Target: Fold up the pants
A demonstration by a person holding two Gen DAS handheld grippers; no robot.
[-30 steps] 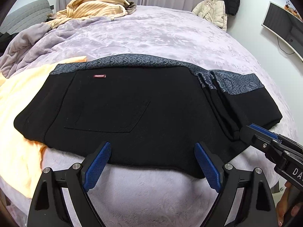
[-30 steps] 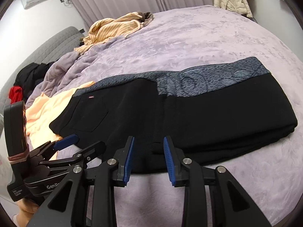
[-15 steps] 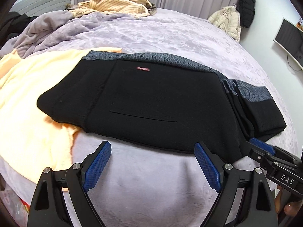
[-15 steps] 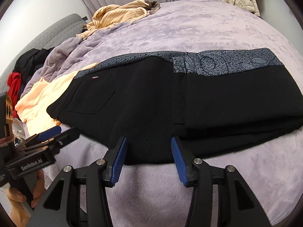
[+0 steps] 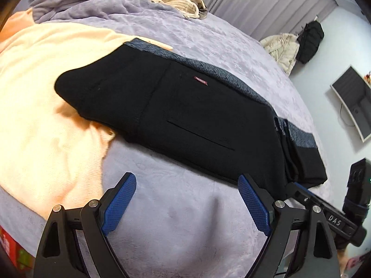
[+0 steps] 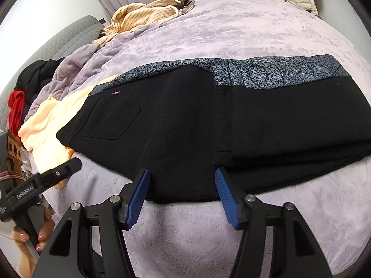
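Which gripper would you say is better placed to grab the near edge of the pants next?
Probably the right gripper: it is open with its fingertips straddling the near hem of the pants. The left gripper, also open, hangs over bare blanket.

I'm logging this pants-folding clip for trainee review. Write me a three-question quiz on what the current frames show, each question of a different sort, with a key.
1. True or false: the left gripper is shut on the black pants.
2. Multiple choice: what lies partly under the pocket end of the pants? A) a peach garment B) a striped garment C) a red cloth
3. Fill in: on the right half of the pants, a folded layer lies on top, showing a grey ______ band.

Key:
1. False. Its jaws stand wide open over the purple blanket, short of the pants.
2. A
3. Patterned (leaf print).
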